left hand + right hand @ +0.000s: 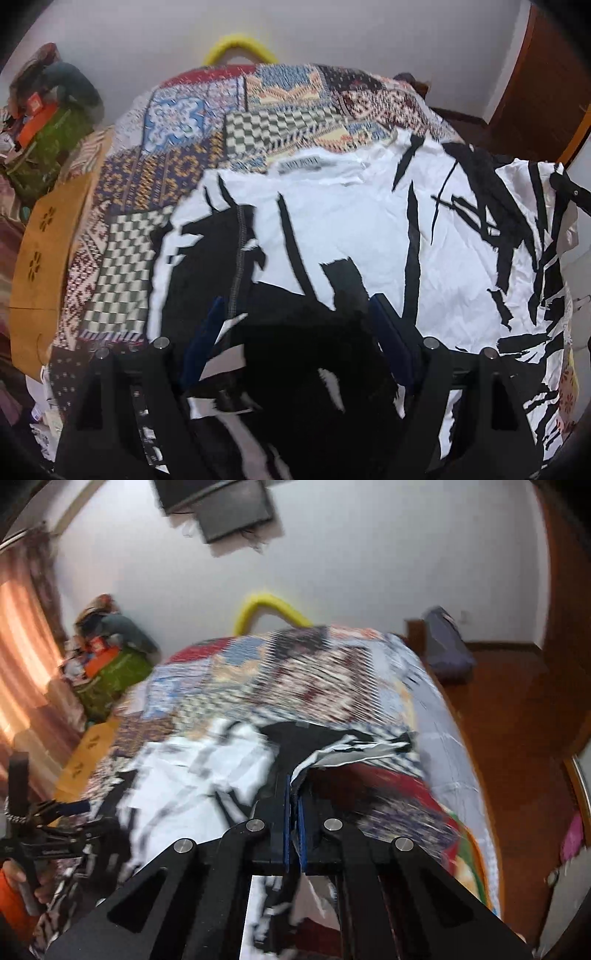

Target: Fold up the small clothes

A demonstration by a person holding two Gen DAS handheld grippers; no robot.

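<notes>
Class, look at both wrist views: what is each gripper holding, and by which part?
Right gripper pinches the black-and-white shirt by a raised edge fold. Left gripper stands open, holding nothing.

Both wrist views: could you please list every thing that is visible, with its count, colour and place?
shirt: one, white with black strokes, spread on the bedspread, one edge lifted.
bedspread: one, multicoloured patchwork, covering the bed.
yellow tube: one, bent, behind the bed.
green bag: one, cluttered on top, left of the bed.
wall screen: one, dark, high on the white wall.
curtain: one, pinkish, far left.
left gripper: one, black with blue pads, open over the shirt.
right gripper: one, shut on the shirt edge.
</notes>
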